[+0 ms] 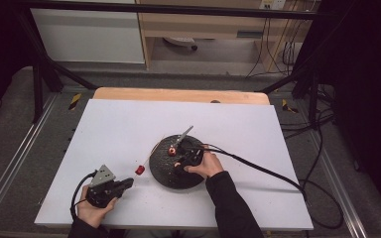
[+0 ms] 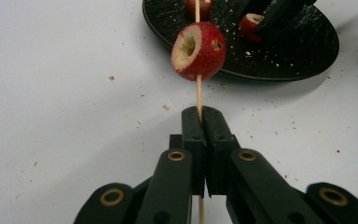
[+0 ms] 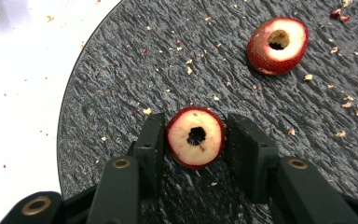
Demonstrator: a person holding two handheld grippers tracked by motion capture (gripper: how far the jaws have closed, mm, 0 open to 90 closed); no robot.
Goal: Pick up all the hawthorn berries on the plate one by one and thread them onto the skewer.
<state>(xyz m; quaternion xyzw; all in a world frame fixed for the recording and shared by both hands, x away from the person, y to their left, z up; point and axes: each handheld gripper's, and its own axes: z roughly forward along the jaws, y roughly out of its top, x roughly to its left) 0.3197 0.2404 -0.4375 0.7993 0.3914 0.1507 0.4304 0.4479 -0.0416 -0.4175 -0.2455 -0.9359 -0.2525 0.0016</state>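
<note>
My left gripper point(image 1: 129, 183) point(image 2: 200, 112) is shut on a thin wooden skewer point(image 2: 198, 91) low on its length. A red cored fruit point(image 2: 198, 51) point(image 1: 140, 170) is threaded on the skewer just above the jaws, over the white table beside the plate. My right gripper point(image 1: 182, 161) point(image 3: 196, 117) rests on the round black plate point(image 1: 173, 179) point(image 3: 135, 60), shut on a second cored fruit point(image 3: 196, 137) whose hole faces up. A third cored fruit point(image 3: 277, 45) point(image 1: 171, 151) lies loose farther along the plate.
A metal tool point(image 1: 184, 134) leans on the plate's far rim. Crumbs of fruit dot the plate and the white table sheet point(image 1: 119, 129). Cables trail from both grippers toward the table's right and front edges.
</note>
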